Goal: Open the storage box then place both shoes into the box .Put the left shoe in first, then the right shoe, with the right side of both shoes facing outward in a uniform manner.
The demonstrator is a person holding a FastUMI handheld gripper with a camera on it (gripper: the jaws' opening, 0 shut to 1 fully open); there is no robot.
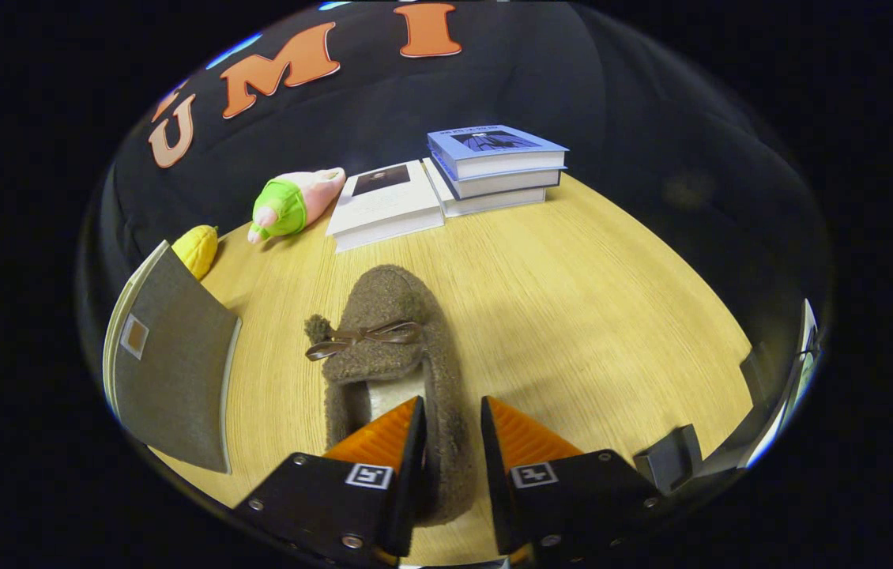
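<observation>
A brown fuzzy shoe (383,316) with a small bow lies on the wooden table (589,300), toe pointing away from me. My gripper (453,403) straddles the shoe's right side wall near the heel. One finger is inside the cream-lined opening and the other is outside, and both press on the wall. Left of the shoe stands the grey fabric storage box (170,363) with a pale edge; I see its flat grey face tilted toward the shoe, and its inside is hidden.
Beyond the shoe lie a white book (387,201) and a stack of blue-covered books (494,158). A pink and green plush toy (292,204) and a yellow toy (197,249) sit far left. Dark hardware (668,454) stands by the table's right edge.
</observation>
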